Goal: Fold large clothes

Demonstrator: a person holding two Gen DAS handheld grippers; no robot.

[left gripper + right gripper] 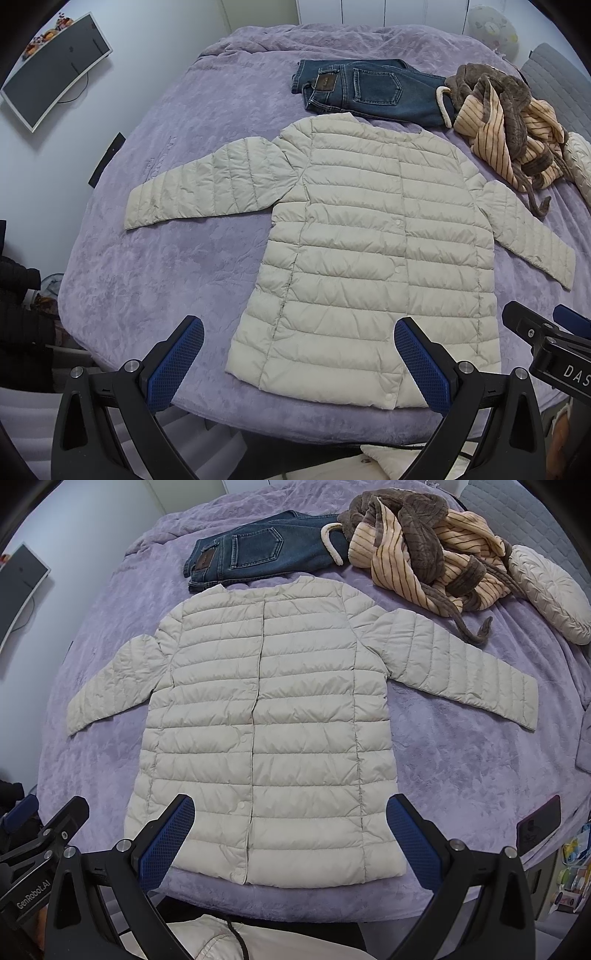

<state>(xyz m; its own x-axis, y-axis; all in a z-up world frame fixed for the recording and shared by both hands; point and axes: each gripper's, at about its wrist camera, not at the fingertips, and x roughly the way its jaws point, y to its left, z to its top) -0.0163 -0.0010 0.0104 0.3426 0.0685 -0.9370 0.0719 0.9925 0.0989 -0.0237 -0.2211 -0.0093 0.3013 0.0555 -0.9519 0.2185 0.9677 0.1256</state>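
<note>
A cream quilted puffer jacket (369, 240) lies flat and face up on the purple bedspread (184, 258), snapped shut, both sleeves spread out to the sides. It also shows in the right wrist view (266, 720). My left gripper (299, 358) is open and empty, held above the jacket's hem at its left half. My right gripper (290, 834) is open and empty, held above the hem near the snap line. The right gripper's body shows at the right edge of the left wrist view (546, 339).
Folded blue jeans (369, 92) lie beyond the collar. A crumpled striped and brown robe (424, 550) lies at the back right, with a cream cushion (550, 590) beside it. A dark phone (539, 823) lies near the bed's right edge. A monitor (55, 70) hangs on the left wall.
</note>
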